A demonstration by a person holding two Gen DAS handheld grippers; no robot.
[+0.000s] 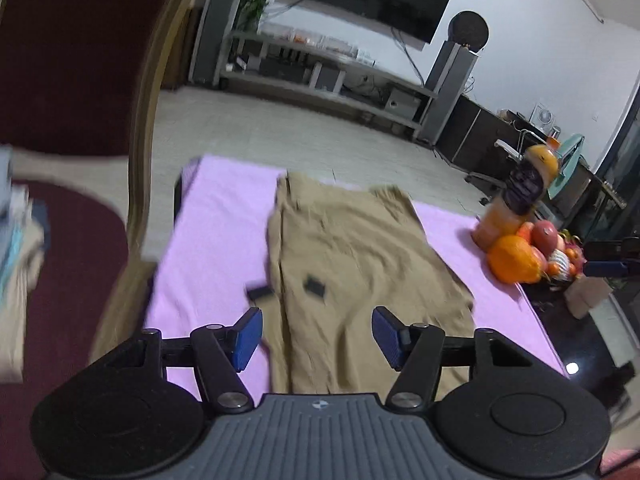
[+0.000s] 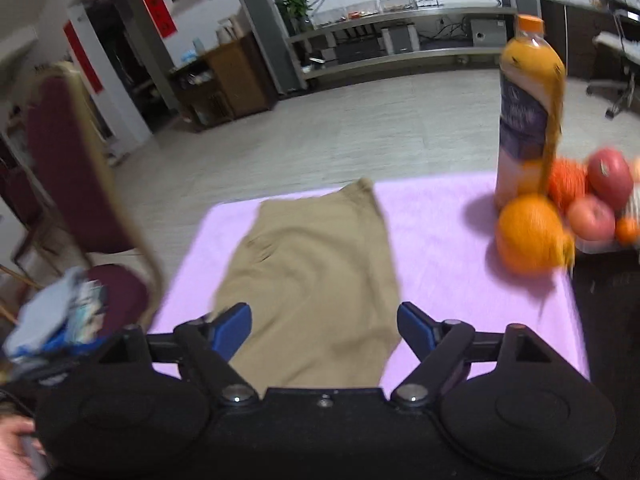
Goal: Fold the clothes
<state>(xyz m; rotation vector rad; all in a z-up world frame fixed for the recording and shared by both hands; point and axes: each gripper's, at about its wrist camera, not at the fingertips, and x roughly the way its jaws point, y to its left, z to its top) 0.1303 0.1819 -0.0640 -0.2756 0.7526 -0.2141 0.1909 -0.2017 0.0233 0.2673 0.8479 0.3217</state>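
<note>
Across the dark table lies a pale lilac rectangular cloth (image 1: 224,216), spread flat, most likely as a clean, even folding surface. On it rests the tan cotton garment (image 1: 360,264), stretched lengthwise away from both cameras and already narrowed into a long strip, its near end running under the view of both grippers. It lies loose on the cloth, with soft wrinkles and a small dark patch (image 1: 315,285) on its upper layer; nothing is pinching it.

To the left stands a maroon upholstered chair with a gilt frame (image 2: 72,160), its seat carrying a blurred stack of pale folded fabrics (image 2: 56,312), probably pieces set aside there to keep the cloth free. At the right corner of the table a tall orange juice bottle with a dark label (image 2: 528,112) stands upright beside a heap of oranges and red apples (image 2: 568,208), well apart from the garment.

The left gripper (image 1: 318,338) hangs above the garment's near end, blue pads apart, no fabric between them. The right gripper (image 2: 324,330) does likewise, its jaws spread wider and empty. Both point downward at the cloth, so I judge the hands are between folds, free to take new corners.
</note>
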